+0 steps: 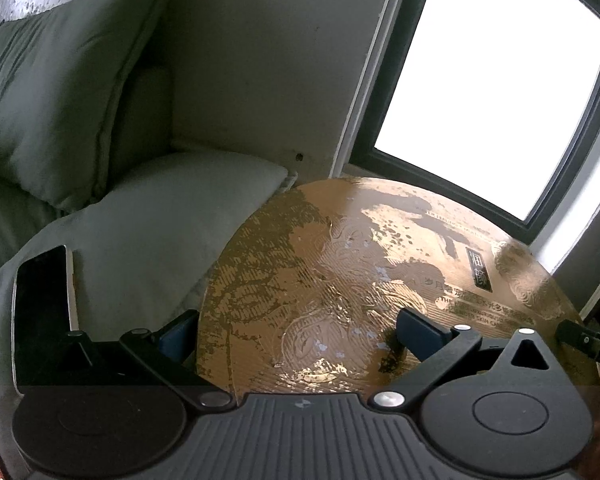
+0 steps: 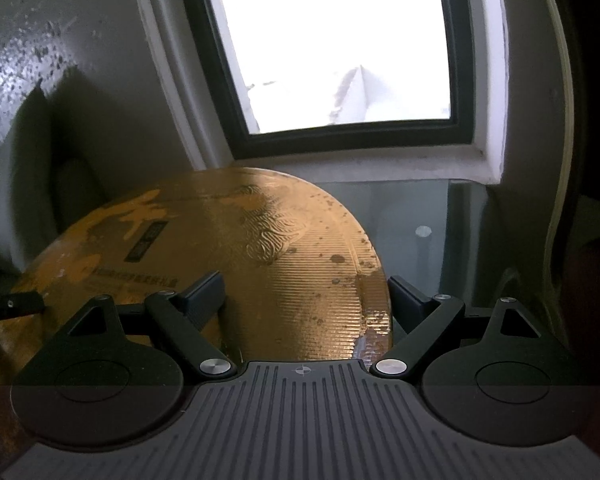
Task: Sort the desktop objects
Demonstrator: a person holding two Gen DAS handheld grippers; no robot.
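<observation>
Now, gold box (image 1: 340,280), 2 grippers straddling edges

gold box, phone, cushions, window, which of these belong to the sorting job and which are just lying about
Part of the job:
- large gold box with embossed patterned lid, straddled at opposite edges by the left tongs and right tongs
- black flat phone on the sofa arm, possibly

Just lying about:
- grey-green fabric sofa cushions
- dark-framed window
- glass tabletop

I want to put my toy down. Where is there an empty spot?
The glass table is bare between the gold box and the window sill. The sofa cushion is free between the phone and the box. The left tool and right tool crowd the box.
</observation>
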